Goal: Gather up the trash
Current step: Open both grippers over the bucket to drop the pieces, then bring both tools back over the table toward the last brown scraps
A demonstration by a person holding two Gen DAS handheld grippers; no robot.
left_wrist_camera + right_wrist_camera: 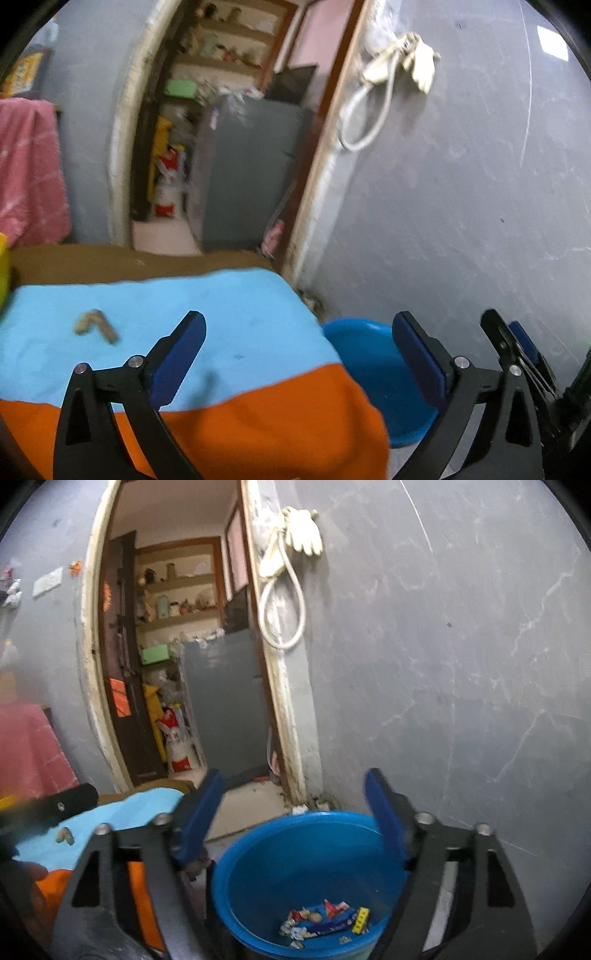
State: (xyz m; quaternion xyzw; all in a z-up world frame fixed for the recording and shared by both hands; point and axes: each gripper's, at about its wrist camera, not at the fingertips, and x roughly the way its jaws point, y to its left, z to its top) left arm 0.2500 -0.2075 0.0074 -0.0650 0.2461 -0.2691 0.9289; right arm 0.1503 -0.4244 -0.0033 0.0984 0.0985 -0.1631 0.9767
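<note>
Both tongs, left and right, gape empty beside the bucket; we reach left tongs from the bucket to the peanut shells.

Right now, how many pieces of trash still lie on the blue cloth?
1: a bent brown scrap on the left part of the cloth, away from the bucket. The jaws hide some of the cloth, so more may lie unseen.
</note>
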